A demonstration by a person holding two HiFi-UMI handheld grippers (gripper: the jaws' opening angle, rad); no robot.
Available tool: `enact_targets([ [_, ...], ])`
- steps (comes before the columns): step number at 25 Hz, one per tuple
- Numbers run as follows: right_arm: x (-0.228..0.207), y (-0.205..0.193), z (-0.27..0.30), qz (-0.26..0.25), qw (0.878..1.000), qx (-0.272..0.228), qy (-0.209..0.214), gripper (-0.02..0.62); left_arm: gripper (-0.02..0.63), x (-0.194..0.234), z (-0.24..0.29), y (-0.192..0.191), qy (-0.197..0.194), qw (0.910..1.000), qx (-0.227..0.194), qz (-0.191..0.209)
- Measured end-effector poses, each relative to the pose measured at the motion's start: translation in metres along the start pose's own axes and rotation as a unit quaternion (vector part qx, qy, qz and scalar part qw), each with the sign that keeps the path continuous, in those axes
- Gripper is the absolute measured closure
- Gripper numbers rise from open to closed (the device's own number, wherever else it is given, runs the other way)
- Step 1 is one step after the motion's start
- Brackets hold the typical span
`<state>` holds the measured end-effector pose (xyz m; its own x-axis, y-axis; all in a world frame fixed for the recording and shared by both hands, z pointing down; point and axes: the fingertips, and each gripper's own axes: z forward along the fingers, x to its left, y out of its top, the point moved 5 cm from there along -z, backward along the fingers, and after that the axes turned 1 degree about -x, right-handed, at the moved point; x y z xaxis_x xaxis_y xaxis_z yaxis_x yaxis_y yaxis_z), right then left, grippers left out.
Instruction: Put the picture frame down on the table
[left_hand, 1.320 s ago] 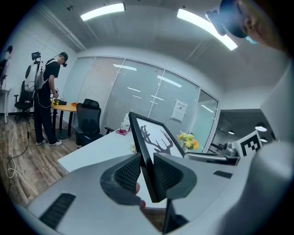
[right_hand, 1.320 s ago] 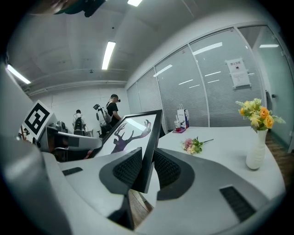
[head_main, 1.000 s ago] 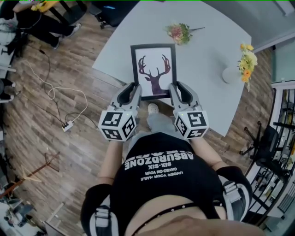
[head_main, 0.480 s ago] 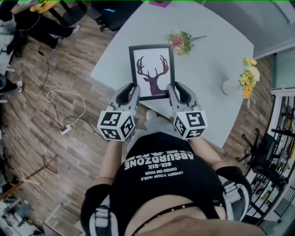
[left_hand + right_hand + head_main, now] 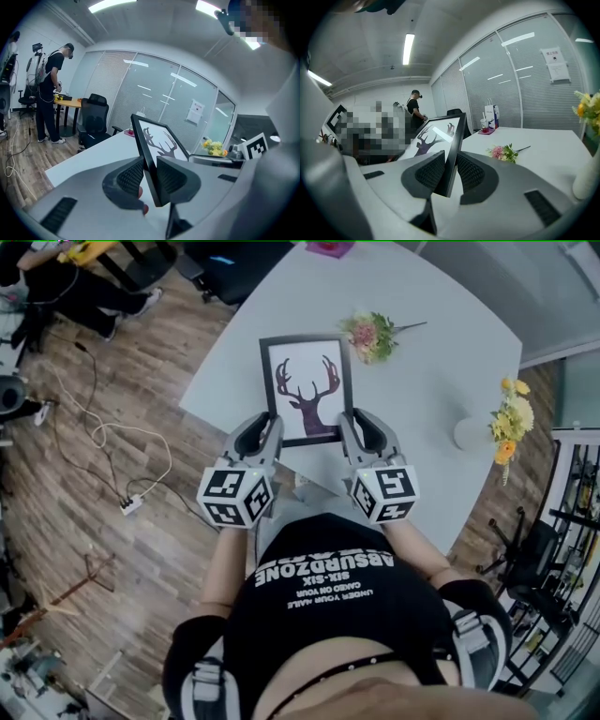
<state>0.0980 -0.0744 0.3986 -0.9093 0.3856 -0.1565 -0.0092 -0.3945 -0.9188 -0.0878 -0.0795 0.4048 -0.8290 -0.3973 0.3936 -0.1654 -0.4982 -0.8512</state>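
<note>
Picture frame (image 5: 307, 390) farther over table (image 5: 427, 343), sides part-hidden in clenched jaws: left gripper (image 5: 273, 425), right gripper (image 5: 348, 421)

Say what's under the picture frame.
White table shows around the picture frame, held tilted over it by the left gripper and right gripper. The patch directly beneath is covered.

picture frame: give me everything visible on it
Rectangular picture frame, thin black border round a white print of a dark purple deer head with antlers; a light reflects off its glossy front. It is tilted, top edge away from the person, over the near part of the pale table. The left gripper clamps its left edge near the bottom, the right gripper its right edge. Whether its bottom touches the table cannot be told.
</note>
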Motion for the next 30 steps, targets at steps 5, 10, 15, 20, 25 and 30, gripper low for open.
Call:
enact_targets([
  [5, -0.009, -0.001, 0.011, -0.002, 1.0, 0.008, 0.005, 0.5, 0.509, 0.004, 0.013, -0.002, 0.005, 0.9999, 0.008, -0.005],
  [10, -0.015, -0.005, 0.017, -0.001, 1.0, 0.016, 0.007, 0.5, 0.509, 0.006, 0.02, -0.006, 0.009, 0.9998, 0.016, -0.008],
  [15, -0.016, -0.009, 0.021, 0.001, 1.0, 0.025, 0.01, 0.5, 0.509, 0.01, 0.023, -0.011, 0.014, 0.9995, 0.025, -0.015],
  [20, -0.016, -0.015, 0.025, 0.004, 0.999, 0.033, 0.013, 0.5, 0.509, 0.013, 0.024, -0.016, 0.018, 0.9992, 0.032, -0.016],
  [25, -0.016, -0.021, 0.025, 0.003, 0.999, 0.044, 0.017, 0.5, 0.509, 0.015, 0.025, -0.024, 0.022, 0.9987, 0.04, -0.02],
  [30, -0.018, -0.029, 0.029, 0.006, 0.998, 0.057, 0.02, 0.499, 0.509, 0.018, 0.028, -0.032, 0.027, 0.998, 0.053, -0.023],
])
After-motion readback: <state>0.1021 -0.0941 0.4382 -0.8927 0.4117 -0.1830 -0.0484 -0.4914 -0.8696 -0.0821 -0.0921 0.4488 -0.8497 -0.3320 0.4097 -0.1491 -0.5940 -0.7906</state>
